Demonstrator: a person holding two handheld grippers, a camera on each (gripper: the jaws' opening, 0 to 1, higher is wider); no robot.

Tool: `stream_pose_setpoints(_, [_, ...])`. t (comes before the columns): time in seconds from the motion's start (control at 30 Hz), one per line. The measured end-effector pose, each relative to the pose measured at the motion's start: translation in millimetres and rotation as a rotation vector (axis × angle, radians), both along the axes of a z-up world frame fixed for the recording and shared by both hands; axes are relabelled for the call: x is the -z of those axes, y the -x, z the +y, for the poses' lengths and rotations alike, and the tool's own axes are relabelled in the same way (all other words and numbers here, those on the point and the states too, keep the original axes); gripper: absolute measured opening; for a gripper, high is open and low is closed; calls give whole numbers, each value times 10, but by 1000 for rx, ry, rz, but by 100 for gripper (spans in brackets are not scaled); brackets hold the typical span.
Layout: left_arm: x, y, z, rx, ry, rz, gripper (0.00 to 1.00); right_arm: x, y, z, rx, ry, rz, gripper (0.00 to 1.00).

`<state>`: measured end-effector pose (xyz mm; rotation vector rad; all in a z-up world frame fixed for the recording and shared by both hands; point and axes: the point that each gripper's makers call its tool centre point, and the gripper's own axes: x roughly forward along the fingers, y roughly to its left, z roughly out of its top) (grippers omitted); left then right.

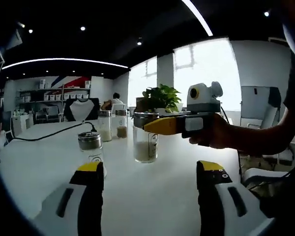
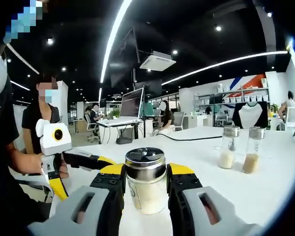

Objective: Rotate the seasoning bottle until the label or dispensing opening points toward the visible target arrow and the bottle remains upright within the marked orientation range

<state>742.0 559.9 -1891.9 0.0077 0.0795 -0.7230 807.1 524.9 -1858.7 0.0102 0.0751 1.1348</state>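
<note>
Right gripper (image 2: 145, 189), yellow-tipped with black pads, closed on a seasoning bottle (image 2: 145, 182) from both sides, pinching the clear body just under the metal shaker lid (image 2: 144, 156). Bottle upright on the white surface (image 2: 265, 191), holding pale granules to about half its height. Perforated lid top facing up; label only partly visible between the jaws, its facing direction unclear. No target arrow identifiable on the surface.

In the left gripper view, the same bottle (image 1: 145, 137) seen mid-surface, with the right gripper (image 1: 160, 126) reaching in from the right, held by a person's hand (image 1: 216, 132). Left gripper (image 1: 150, 172) spread wide, holding nothing, jaws well apart with a second, smaller shaker bottle (image 1: 91, 146) just beside and beyond its left jaw.

Further out, two more spice jars (image 2: 240, 147) standing together near the far edge, a black cable (image 2: 191, 138) trailing across the surface, a potted plant (image 1: 161, 98) behind. Office desks, monitors and seated people in the background.

Judged as glass and probably rigid, smooth and somewhat slippery; modest in weight, top-heavy enough to tip if twisted off-axis. Best hold likely low on the cylindrical body, below the lid, with an even squeeze so the bottle turns about its own vertical axis without lifting or tilting.
</note>
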Motion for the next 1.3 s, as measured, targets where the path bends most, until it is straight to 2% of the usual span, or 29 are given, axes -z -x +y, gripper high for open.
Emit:
stream_pose_setpoints(0.1, [28,10,25,-1,-28,3,90,34,-70,-1,3,-2,16,30])
stream_pose_setpoints(0.2, [28,6,55,-21,-30,3,100,93,-151,38,7,6,27,30])
stream_pose_setpoints(0.33, [66,-1,108,-42,-34,34,100,195,-229,94,5,32,35,30])
stream_pose_setpoints(0.63, [51,21,170,-57,-44,33,100,355,-376,112,11,71,40,30])
stream_pose_setpoints(0.8, [82,42,169,-58,-59,37,100,349,-417,97,3,67,57,30])
stream_pose_setpoints(1.3, [104,83,171,-62,-83,47,100,362,-418,114,-33,55,44,31])
